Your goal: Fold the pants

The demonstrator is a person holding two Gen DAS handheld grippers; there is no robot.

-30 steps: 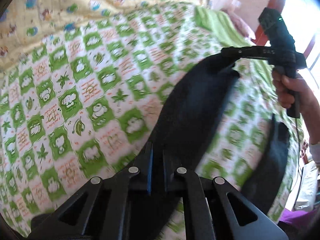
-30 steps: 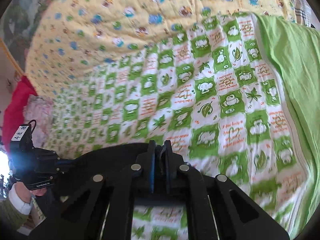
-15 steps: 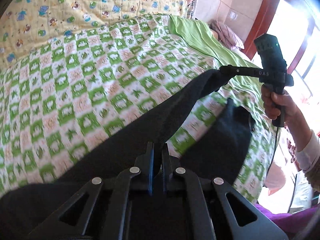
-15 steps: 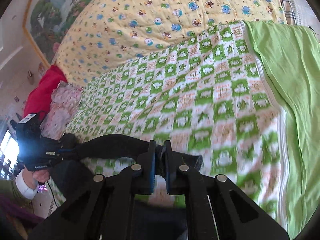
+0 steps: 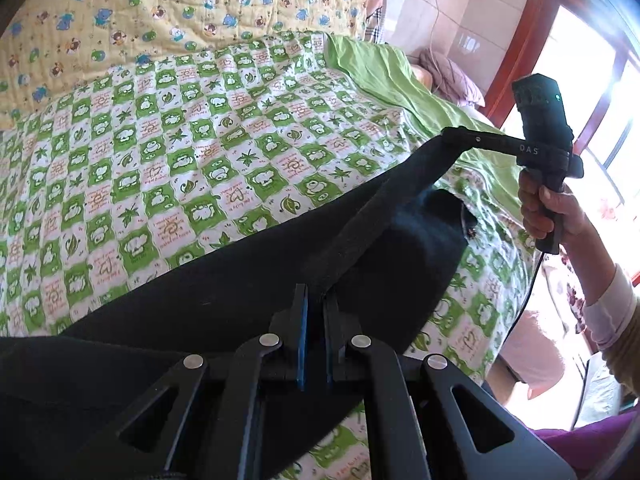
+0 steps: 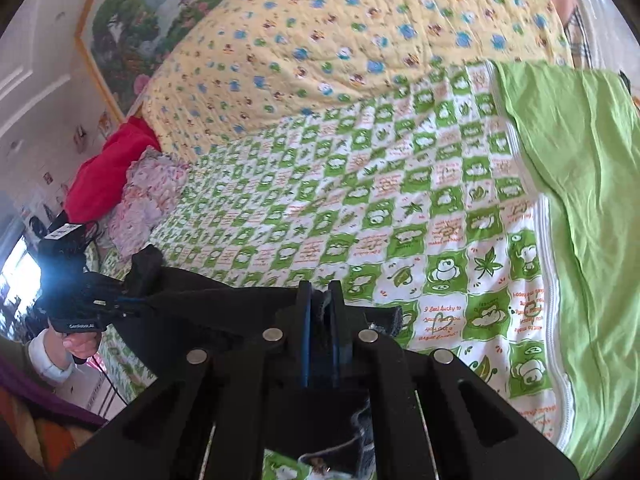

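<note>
The black pants (image 5: 224, 308) hang stretched between my two grippers above the green checked bedspread (image 5: 180, 152). My left gripper (image 5: 314, 300) is shut on the waistband edge close to the camera. My right gripper (image 5: 450, 136) shows in the left wrist view, shut on the other end of the same band. In the right wrist view my right gripper (image 6: 320, 300) pinches the black cloth (image 6: 224, 304), and my left gripper (image 6: 128, 300) holds the cloth at the far left. The lower part of the pants drapes down out of sight.
A yellow cartoon quilt (image 6: 340, 40) covers the far side of the bed. A plain green sheet (image 6: 580, 180) lies to the right. A red pillow (image 6: 108, 168) and a pink pillow (image 6: 148, 196) sit at the left. A window (image 5: 592, 100) is at the right.
Both grippers have lifted the pants off the bedspread and pulled the waistband taut between them. More of the bed and room shows in both views.
</note>
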